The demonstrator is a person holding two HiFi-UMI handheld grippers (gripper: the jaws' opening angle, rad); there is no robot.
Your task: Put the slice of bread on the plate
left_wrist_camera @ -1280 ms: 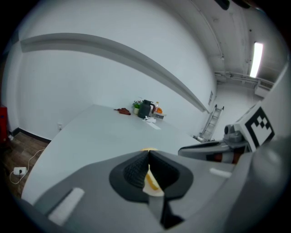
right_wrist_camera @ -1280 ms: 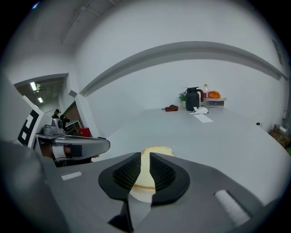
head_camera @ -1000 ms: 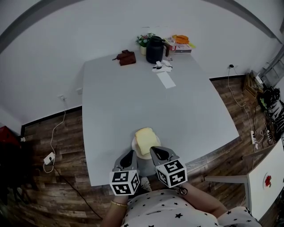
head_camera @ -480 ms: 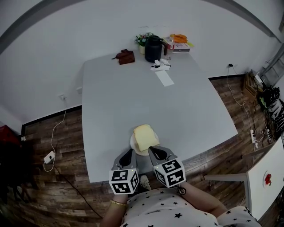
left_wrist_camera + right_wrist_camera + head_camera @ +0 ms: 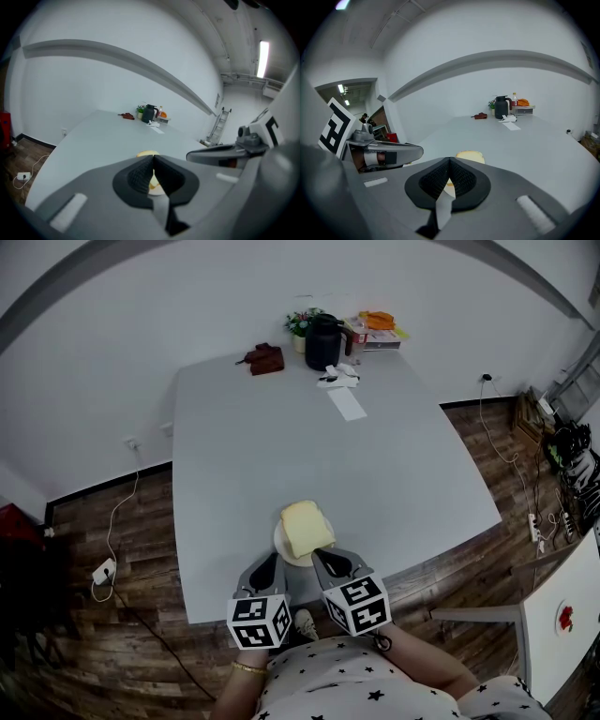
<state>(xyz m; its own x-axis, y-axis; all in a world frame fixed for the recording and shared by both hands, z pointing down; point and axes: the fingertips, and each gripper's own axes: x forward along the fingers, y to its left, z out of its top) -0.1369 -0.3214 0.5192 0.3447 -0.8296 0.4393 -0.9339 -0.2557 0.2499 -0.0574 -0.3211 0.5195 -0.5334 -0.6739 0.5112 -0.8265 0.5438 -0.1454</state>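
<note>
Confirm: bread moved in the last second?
No. Bread still lies on the plate, same gap to the near table edge; the whole head view shifted slightly.

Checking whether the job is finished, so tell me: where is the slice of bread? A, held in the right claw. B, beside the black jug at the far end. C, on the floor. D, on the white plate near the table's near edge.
D: the slice of bread lies on the plate close to the table's near edge, and the right claw is shut with nothing in it.
</note>
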